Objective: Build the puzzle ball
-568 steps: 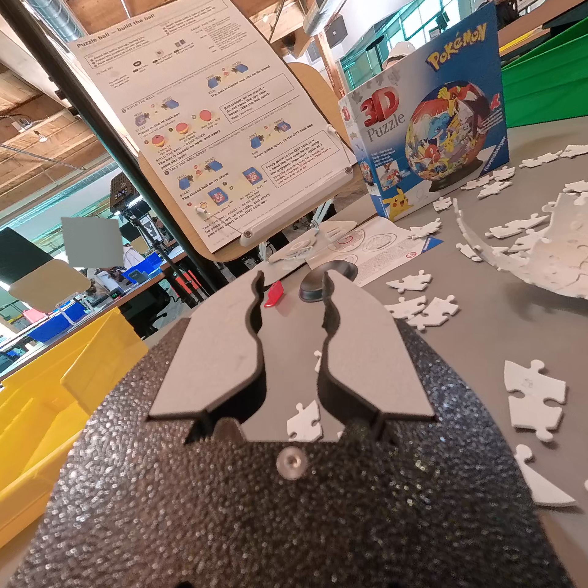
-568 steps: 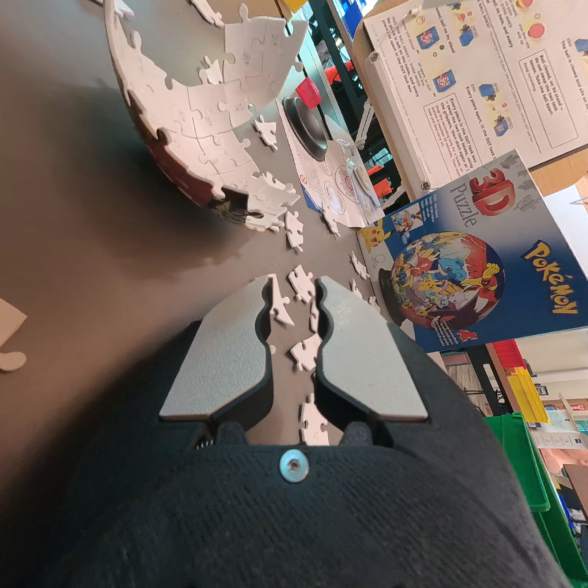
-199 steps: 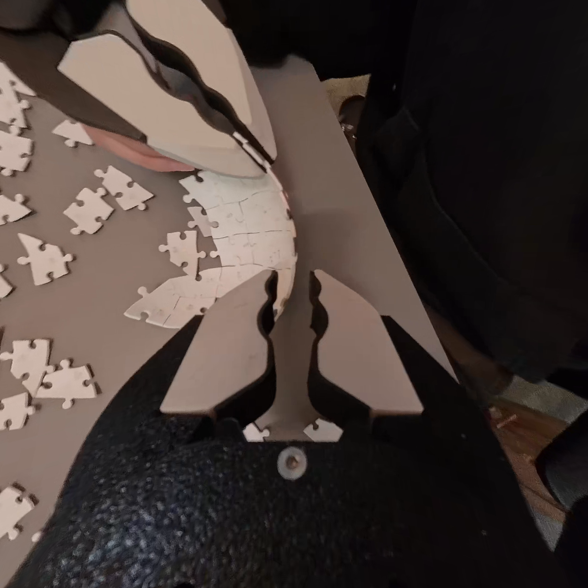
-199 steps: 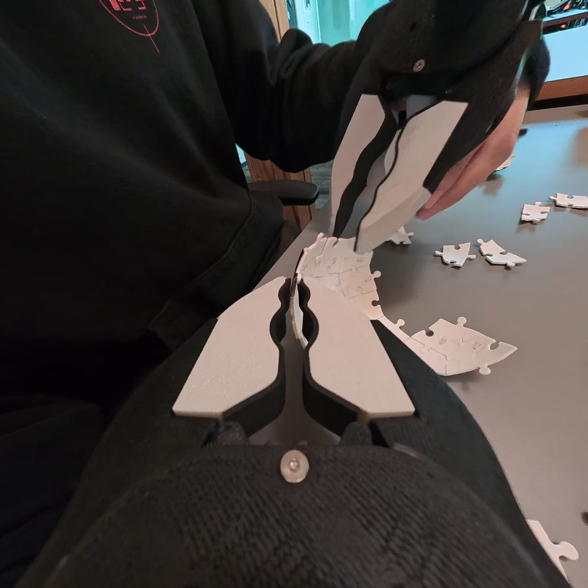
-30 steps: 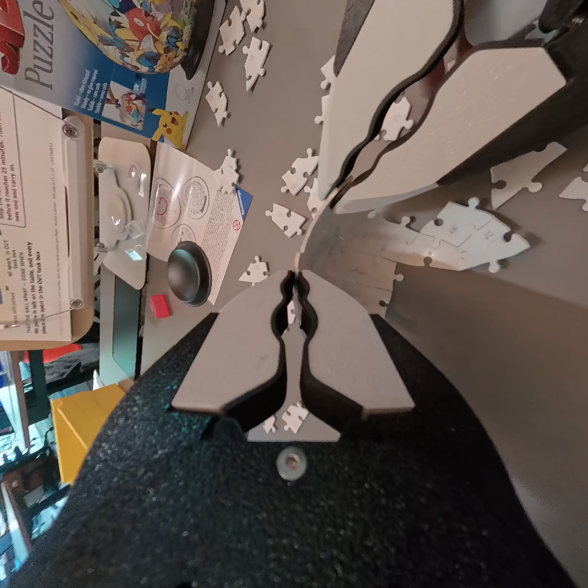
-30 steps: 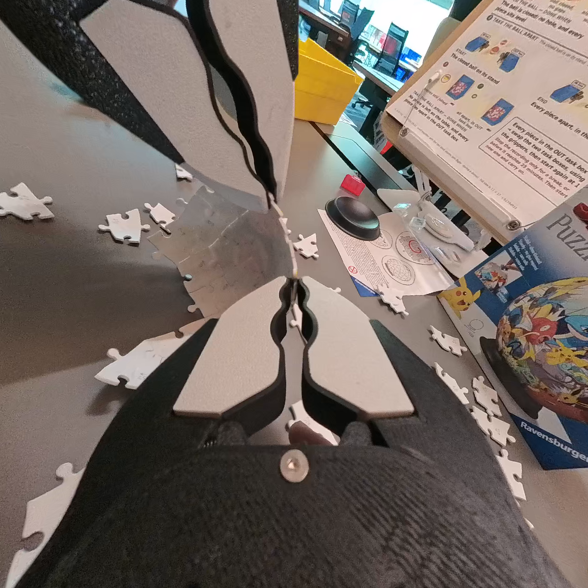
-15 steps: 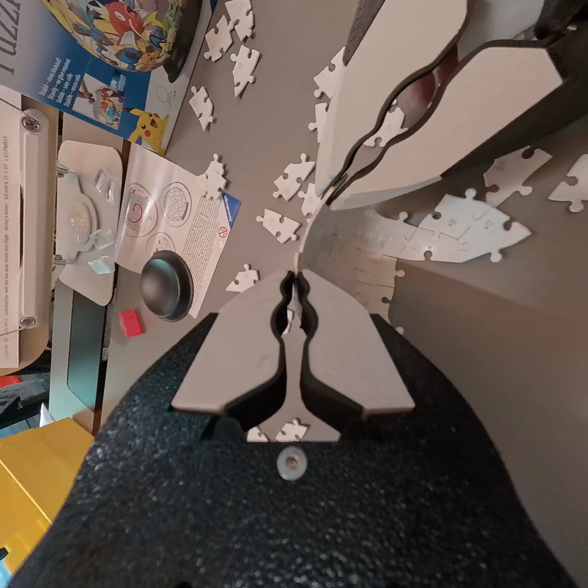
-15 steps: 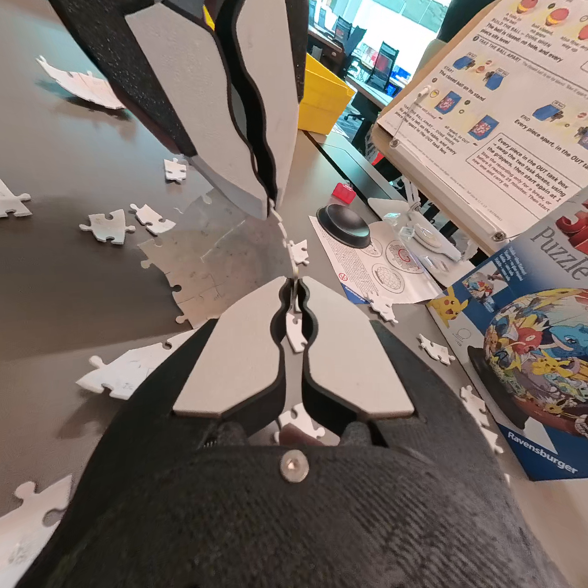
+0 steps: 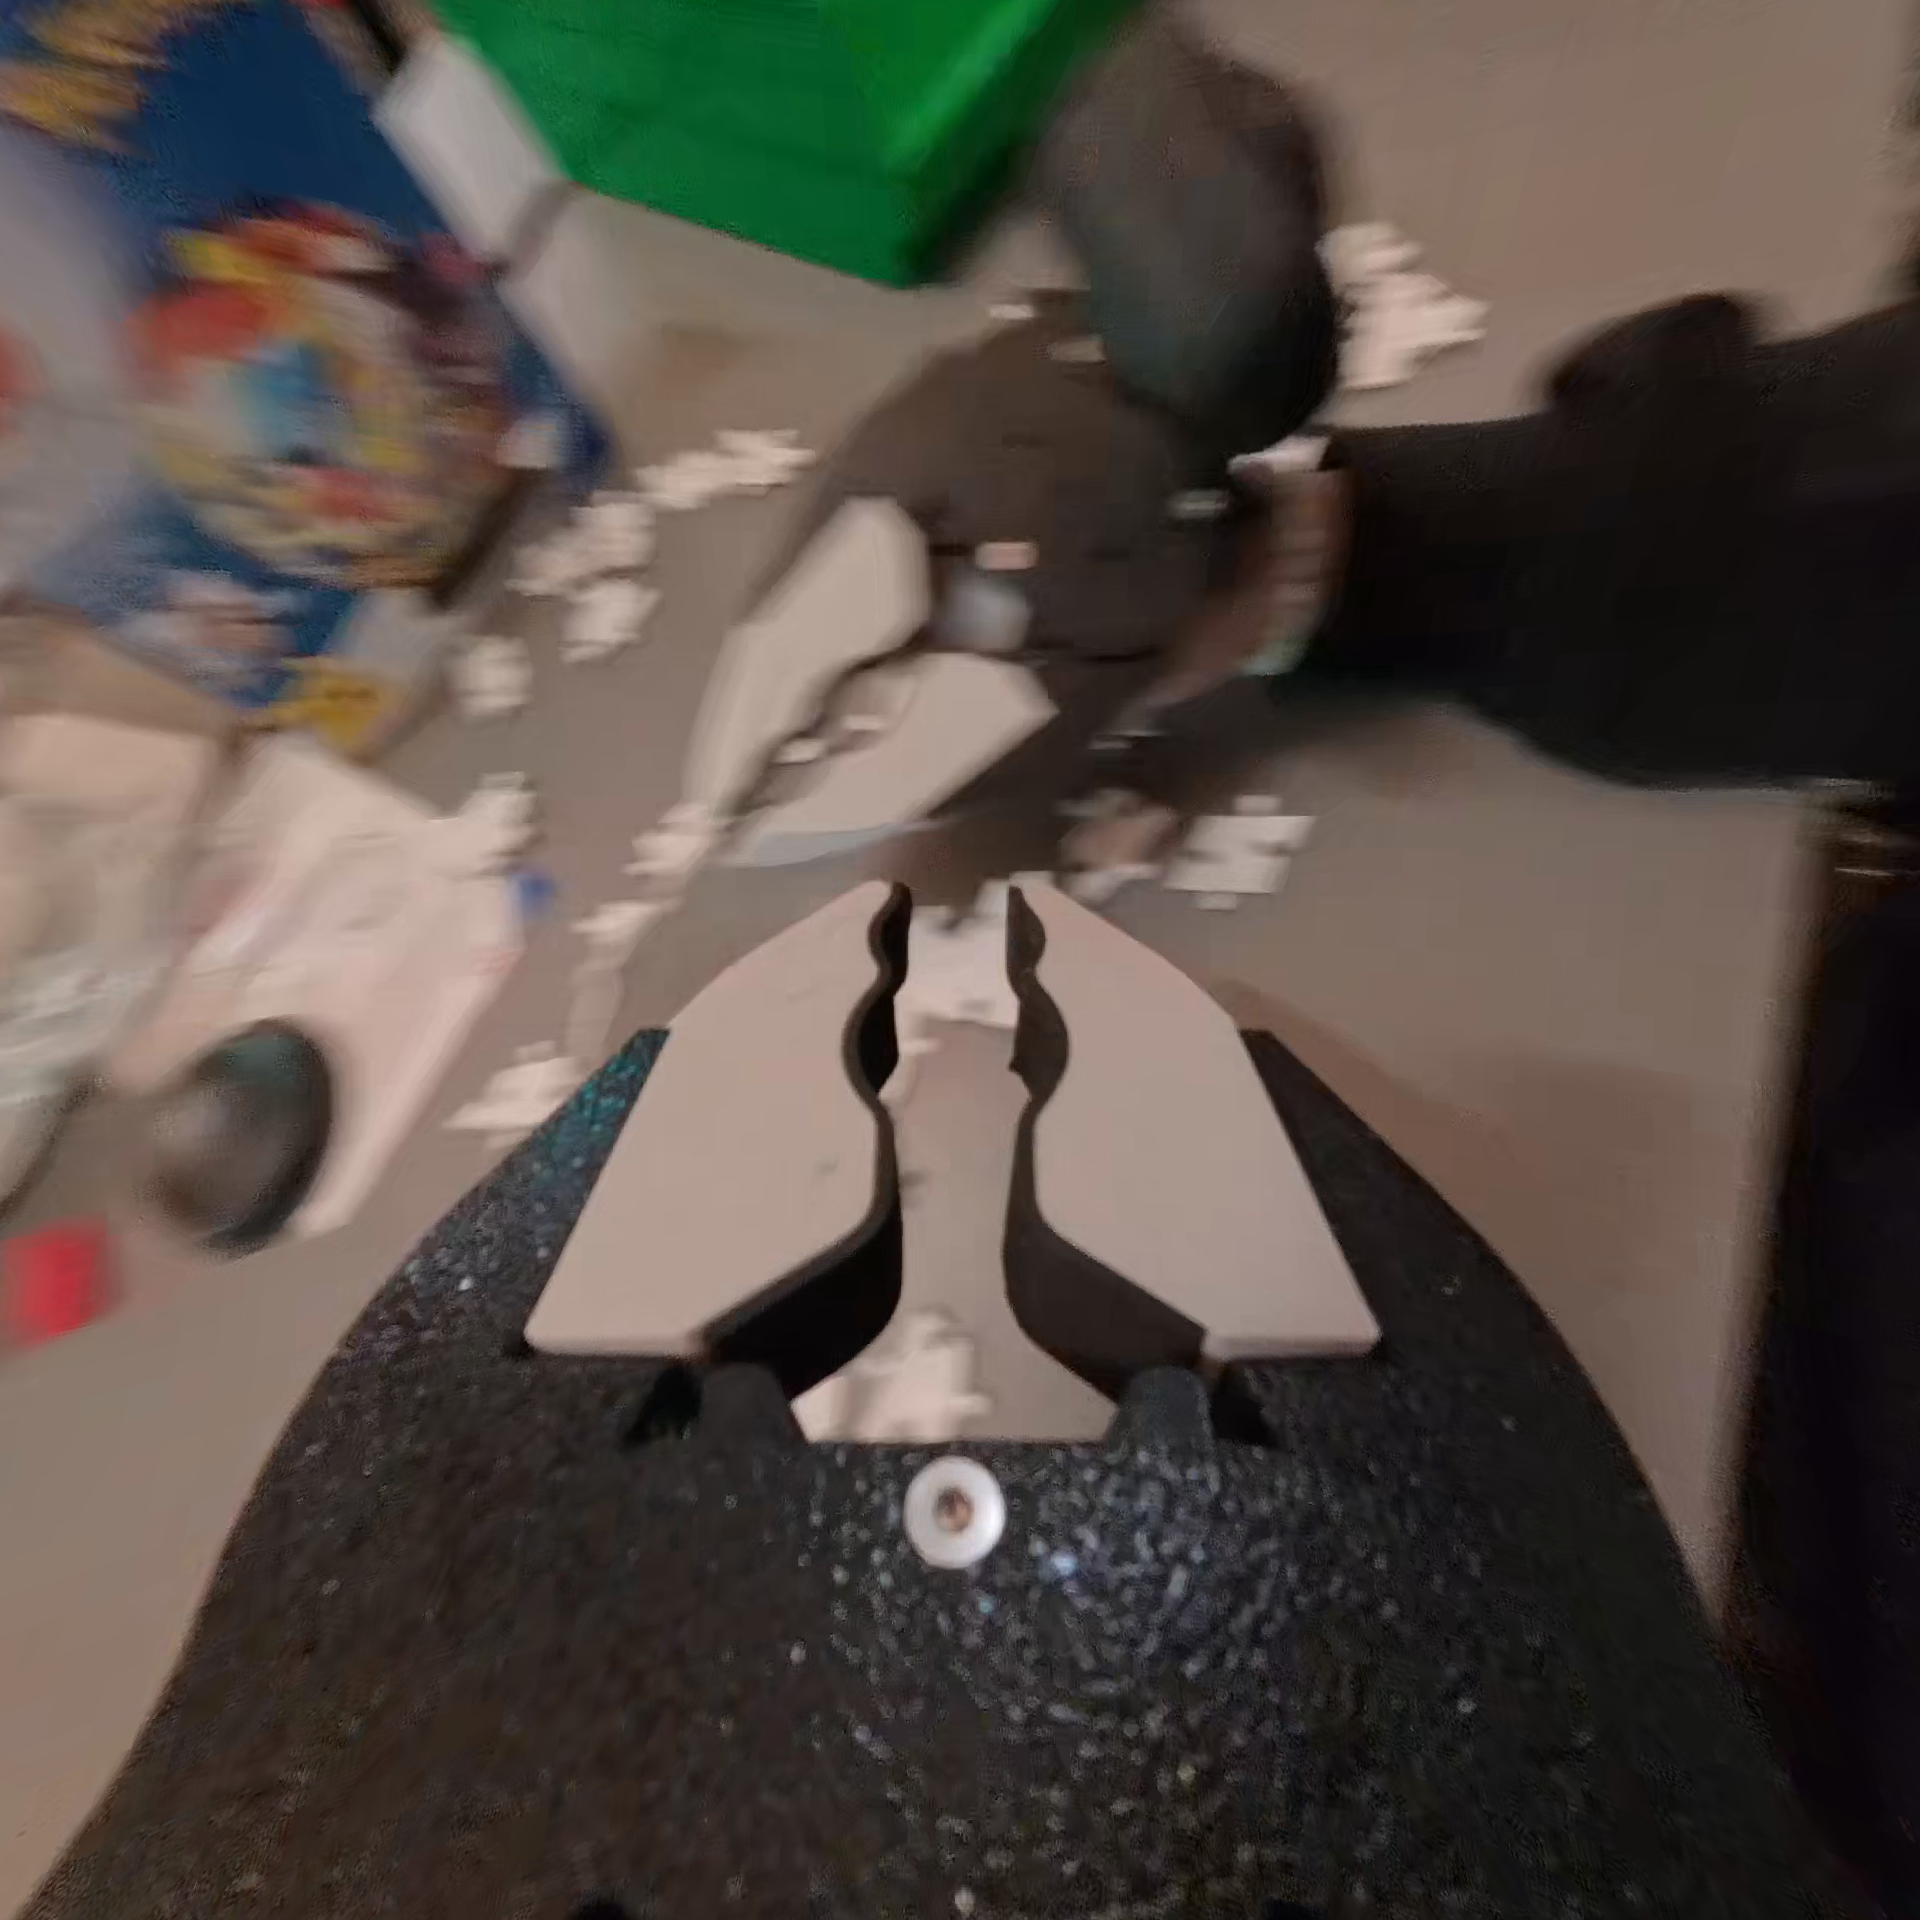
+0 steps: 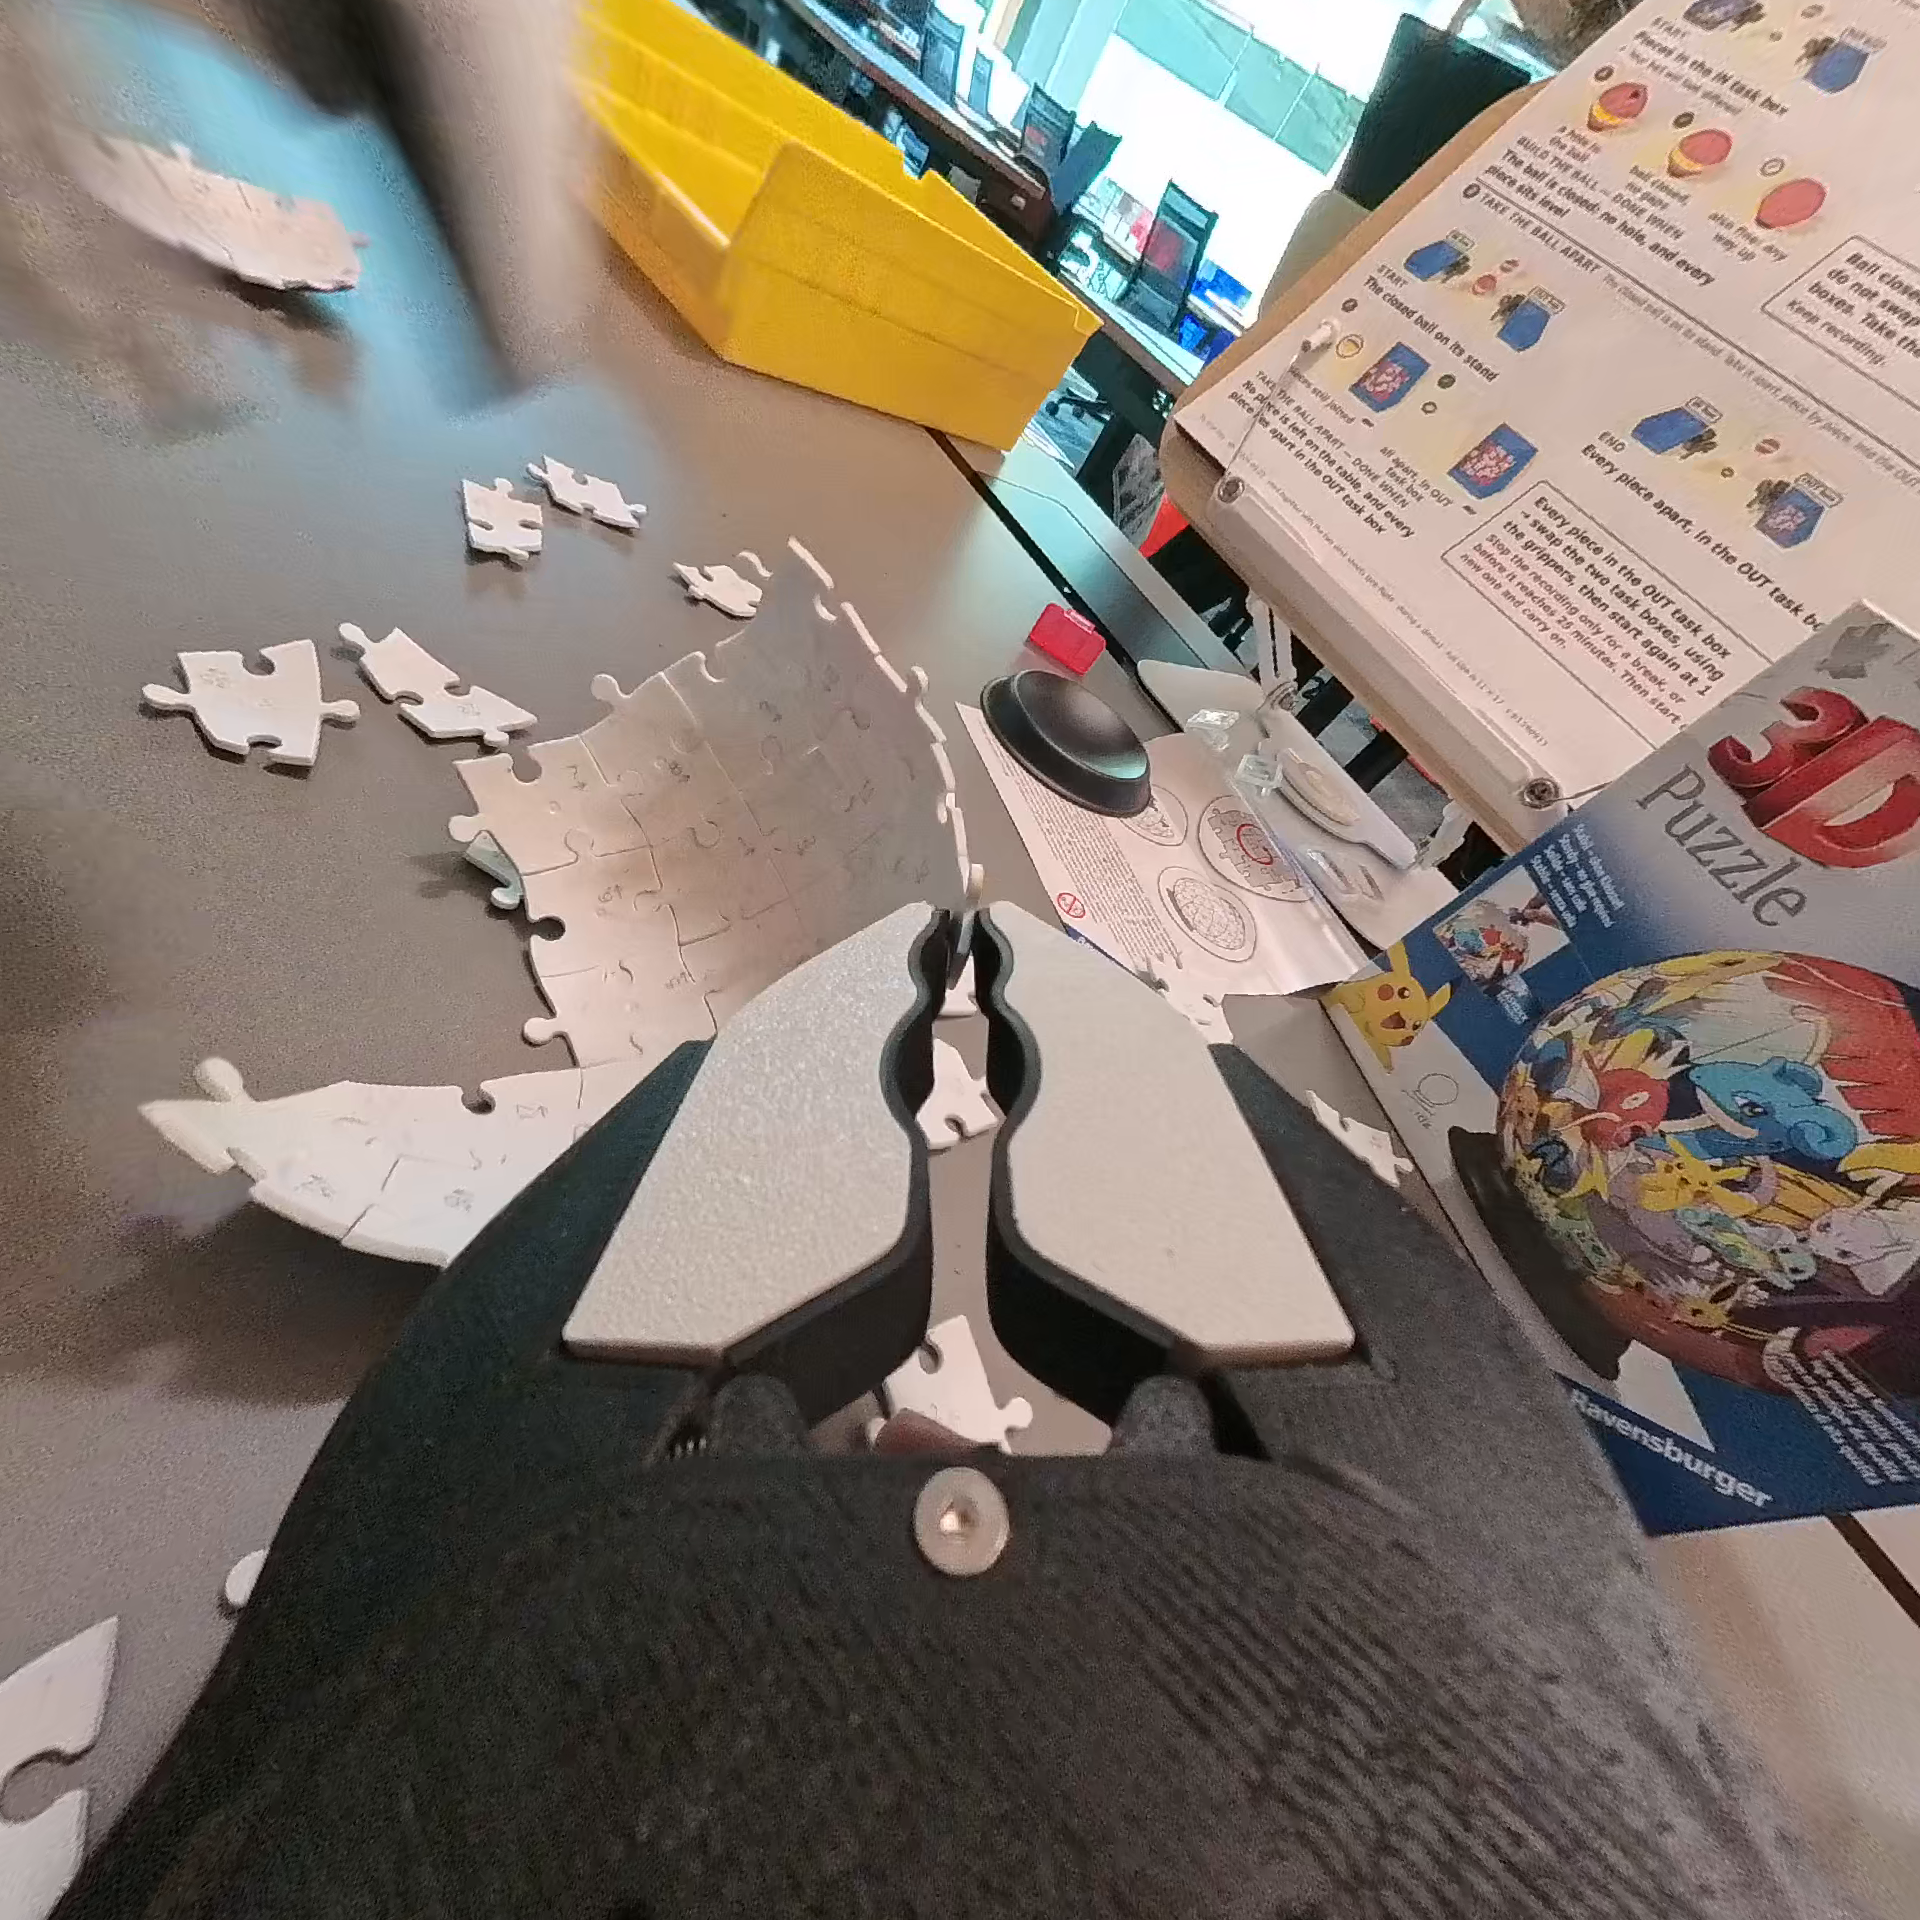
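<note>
My right gripper [image 10: 961, 920] is shut on the rim of a curved white shell section [image 10: 727, 821] of the puzzle ball, held tilted just above the grey table [image 10: 260, 935]. A flatter joined strip [image 10: 343, 1153] lies at its lower left. Loose white pieces [image 10: 249, 707] lie scattered around. My left gripper [image 9: 956, 894] is open and empty, a short way back from the shell. The left wrist view is blurred by motion. It shows the right gripper [image 9: 732, 831] ahead, held by a hand in a black sleeve [image 9: 1610, 582].
A yellow bin [image 10: 831, 260] stands at the far edge and a green bin [image 9: 779, 114] near the puzzle box [image 10: 1714, 1091]. A black ball stand [image 10: 1070, 743], a red block [image 10: 1065, 634] and a leaflet [image 10: 1143, 862] lie below the instruction board [image 10: 1610, 364]. Another joined section [image 10: 229, 218] lies far left.
My left gripper has let go of the shell rim, opened and swung away fast. My right gripper keeps its hold on the shell.
</note>
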`<state>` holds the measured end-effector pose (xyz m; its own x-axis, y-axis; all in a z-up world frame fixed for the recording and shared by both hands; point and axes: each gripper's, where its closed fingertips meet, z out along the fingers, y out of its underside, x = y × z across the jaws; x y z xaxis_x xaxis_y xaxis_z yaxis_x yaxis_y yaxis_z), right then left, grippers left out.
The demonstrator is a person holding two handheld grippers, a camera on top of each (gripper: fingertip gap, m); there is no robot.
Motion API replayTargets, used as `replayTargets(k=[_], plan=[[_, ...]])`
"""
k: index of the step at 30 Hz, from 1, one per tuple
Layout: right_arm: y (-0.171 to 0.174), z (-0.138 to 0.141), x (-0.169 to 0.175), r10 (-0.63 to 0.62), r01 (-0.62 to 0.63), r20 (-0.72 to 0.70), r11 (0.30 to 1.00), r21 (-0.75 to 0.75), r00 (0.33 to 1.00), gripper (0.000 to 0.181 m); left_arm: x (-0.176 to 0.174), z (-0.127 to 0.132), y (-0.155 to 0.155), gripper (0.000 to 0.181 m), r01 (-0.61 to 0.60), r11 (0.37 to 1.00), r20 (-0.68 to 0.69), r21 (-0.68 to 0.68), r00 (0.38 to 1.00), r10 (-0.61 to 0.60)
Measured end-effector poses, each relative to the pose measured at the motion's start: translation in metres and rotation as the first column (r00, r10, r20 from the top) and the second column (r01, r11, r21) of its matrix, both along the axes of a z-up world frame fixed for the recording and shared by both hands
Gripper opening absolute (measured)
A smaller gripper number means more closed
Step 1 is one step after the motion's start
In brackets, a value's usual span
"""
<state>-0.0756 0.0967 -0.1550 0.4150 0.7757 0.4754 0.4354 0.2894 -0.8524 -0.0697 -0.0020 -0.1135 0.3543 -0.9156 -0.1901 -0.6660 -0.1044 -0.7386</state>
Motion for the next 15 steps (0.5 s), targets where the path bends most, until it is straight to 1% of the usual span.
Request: replayTargets(k=[1,2,3,4,5,6,7,9,10,11,13,15], plan=[[0.0,0.0,0.0,-0.002,0.002,-0.004,1.0,-0.003,1.0,0.004,0.011,-0.013,-0.016,0.019,0.011,0.998,0.004,-0.066,1.0,-0.01],[0.001,0.0,0.0,-0.002,0.002,-0.005,1.0,-0.002,1.0,0.004,0.021,-0.027,-0.026,0.021,-0.015,0.994,-0.007,-0.109,1.0,0.014],[0.001,-0.001,0.0,-0.002,0.002,-0.005,1.0,0.0,1.0,0.004,0.029,-0.041,-0.031,0.024,-0.053,0.991,-0.024,-0.124,0.998,0.05],[0.001,-0.001,0.001,-0.004,0.004,-0.003,1.0,0.001,1.0,0.004,0.037,-0.051,-0.031,0.025,-0.096,0.989,-0.03,-0.11,0.995,0.093],[0.002,-0.001,0.001,-0.01,0.01,-0.003,1.0,0.005,1.0,0.004,0.044,-0.057,-0.027,0.025,-0.151,0.985,-0.02,-0.079,0.988,0.15],[0.003,-0.001,0.002,-0.018,0.018,-0.003,1.0,0.01,1.0,0.004,0.049,-0.061,-0.021,0.02,-0.219,0.974,-0.007,-0.051,0.976,0.219],[0.004,-0.001,0.003,-0.02,0.02,-0.002,1.0,0.012,1.0,0.004,0.053,-0.065,-0.014,0.012,-0.28,0.96,-0.008,-0.023,0.96,0.28],[0.006,0.0,0.006,-0.032,0.032,-0.006,0.999,0.013,0.999,0.004,0.054,-0.071,0.002,0.01,-0.371,0.926,-0.044,0.071,0.926,0.374],[0.008,0.001,0.008,-0.042,0.042,-0.01,0.999,0.016,0.999,0.004,0.053,-0.074,0.007,0.01,-0.393,0.913,-0.061,0.107,0.914,0.401],[0.009,0.001,0.01,-0.048,0.048,-0.012,0.999,0.017,0.999,0.004,0.054,-0.079,0.007,0.011,-0.394,0.913,-0.08,0.109,0.912,0.403],[0.01,0.002,0.014,-0.057,0.057,-0.02,0.998,0.021,0.998,0.004,0.055,-0.09,0.004,0.015,-0.396,0.916,-0.108,0.07,0.91,0.401],[0.012,0.003,0.016,-0.064,0.065,-0.03,0.998,0.023,0.997,0.004,0.052,-0.096,0.004,0.015,-0.406,0.911,-0.126,0.069,0.903,0.412]])
